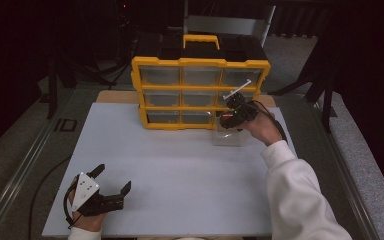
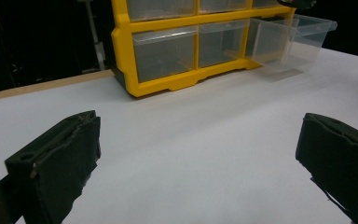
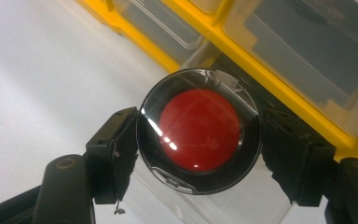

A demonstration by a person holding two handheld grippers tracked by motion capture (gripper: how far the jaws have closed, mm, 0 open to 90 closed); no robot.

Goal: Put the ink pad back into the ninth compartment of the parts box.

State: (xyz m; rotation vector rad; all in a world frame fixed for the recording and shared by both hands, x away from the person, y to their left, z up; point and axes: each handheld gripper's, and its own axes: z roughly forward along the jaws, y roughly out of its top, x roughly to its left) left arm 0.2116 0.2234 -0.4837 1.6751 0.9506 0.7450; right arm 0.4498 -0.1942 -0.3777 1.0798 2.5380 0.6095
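A white table (image 1: pixel 180 175) carries a yellow drawer cabinet (image 1: pixel 200 92), its bottom-right clear drawer (image 1: pixel 228 135) pulled out. Above that drawer the right gripper (image 3: pixel 199 133) clamps a round clear case with a red disc (image 3: pixel 199 130) (pads on both sides). The left gripper (image 1: pixel 114 180) rests near the front edge, jaws wide, holding nothing.
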